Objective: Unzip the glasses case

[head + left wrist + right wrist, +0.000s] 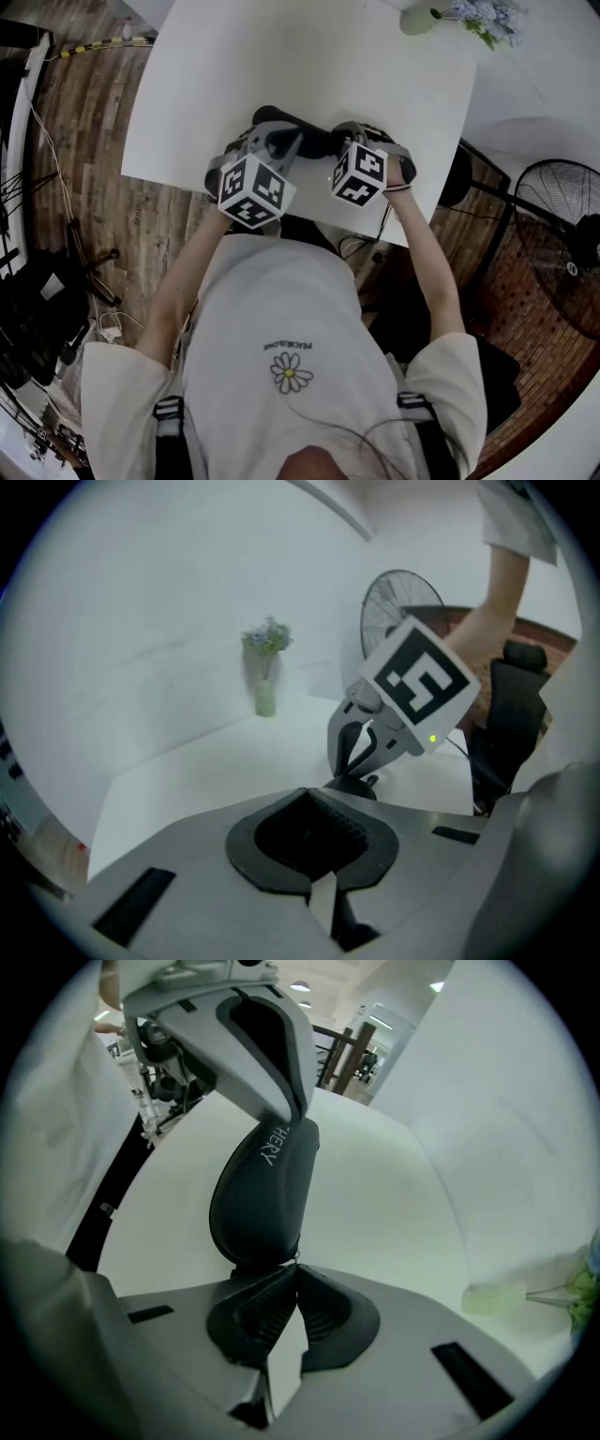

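Observation:
A black glasses case [305, 136] is held near the front edge of the white table [281, 56], between my two grippers. My left gripper [279, 141] is shut on one end of the case [305, 834]. The right gripper view shows those left fingers [267, 1044] clamped over the far end of the case [262, 1194], which tilts up from the table. My right gripper [293, 1267] is shut at the near end, pinching the small zipper pull. From the left gripper view, my right gripper [354, 772] points down onto that end.
A pale green vase with flowers [417, 19] [266, 700] stands at the table's far right. A floor fan [553, 234] is off to the right. Cables and stands lie on the wood floor at left [56, 281]. The person's body is close behind the table edge.

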Tool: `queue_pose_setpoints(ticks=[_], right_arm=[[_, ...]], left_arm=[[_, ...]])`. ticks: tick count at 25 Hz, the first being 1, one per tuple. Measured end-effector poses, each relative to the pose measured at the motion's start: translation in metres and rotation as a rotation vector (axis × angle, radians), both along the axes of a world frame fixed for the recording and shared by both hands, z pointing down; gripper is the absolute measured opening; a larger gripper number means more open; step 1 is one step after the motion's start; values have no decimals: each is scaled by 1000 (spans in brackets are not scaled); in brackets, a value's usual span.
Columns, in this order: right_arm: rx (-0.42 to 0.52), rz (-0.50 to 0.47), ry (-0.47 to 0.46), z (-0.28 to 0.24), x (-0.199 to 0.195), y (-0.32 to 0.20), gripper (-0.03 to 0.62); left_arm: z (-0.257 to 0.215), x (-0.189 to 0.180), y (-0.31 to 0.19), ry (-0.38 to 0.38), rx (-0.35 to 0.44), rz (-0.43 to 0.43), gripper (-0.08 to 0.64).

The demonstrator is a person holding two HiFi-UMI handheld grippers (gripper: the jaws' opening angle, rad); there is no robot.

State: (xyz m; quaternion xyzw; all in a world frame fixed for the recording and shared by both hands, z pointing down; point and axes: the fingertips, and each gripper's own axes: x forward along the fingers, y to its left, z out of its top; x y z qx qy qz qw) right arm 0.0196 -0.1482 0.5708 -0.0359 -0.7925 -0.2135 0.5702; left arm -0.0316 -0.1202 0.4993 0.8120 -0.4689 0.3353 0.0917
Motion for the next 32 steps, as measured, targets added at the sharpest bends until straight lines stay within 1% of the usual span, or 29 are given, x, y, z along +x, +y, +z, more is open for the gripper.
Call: queue_pose_setpoints(ticks=[1,2,6,7,8,9,10,11,15,18,21,23,26,30,32], right_arm=[[12,24,-11,-1,0,-4,8],[30,40,-28,-2,1,-8,8],[151,81,-121,-12,0,-10,9],[155,97,-143,-15,1,-9,9],[146,119,-167,-18,2,-8,23],[134,143,-191,-22,4,-8,98],[124,163,-211,-27,6,-7,194],[116,172,-228,-33,7,-6,240],[76,153,-279,-58,8,14,241],[29,143,-302,-62,3,36,242],[19,107,-295,-51,-6,55,250],[34,78,-286,-43,-13,62,252],[62,65,-285,-37,-22,62,252],[145,31,-255,-35,-28,53,252],[164,23,-250,-35,-30,49,252]], left_arm=[[-4,-7,0,36,3,-36,14],[-7,-16,1,55,7,-65,14],[-2,-45,15,63,2,-147,12],[-1,-50,19,71,-3,-167,12],[-1,-55,22,77,-6,-184,14],[-1,-61,25,81,-6,-198,12],[-1,-66,28,83,-5,-212,12],[-1,-71,31,85,-4,-225,14],[2,-84,39,100,-7,-261,14],[12,-80,42,97,-35,-239,14],[28,-65,46,76,-78,-180,14],[36,-56,46,66,-94,-150,14],[41,-44,43,49,-88,-118,14],[52,-28,43,18,-113,-26,14],[52,-24,43,15,-104,-8,14]])
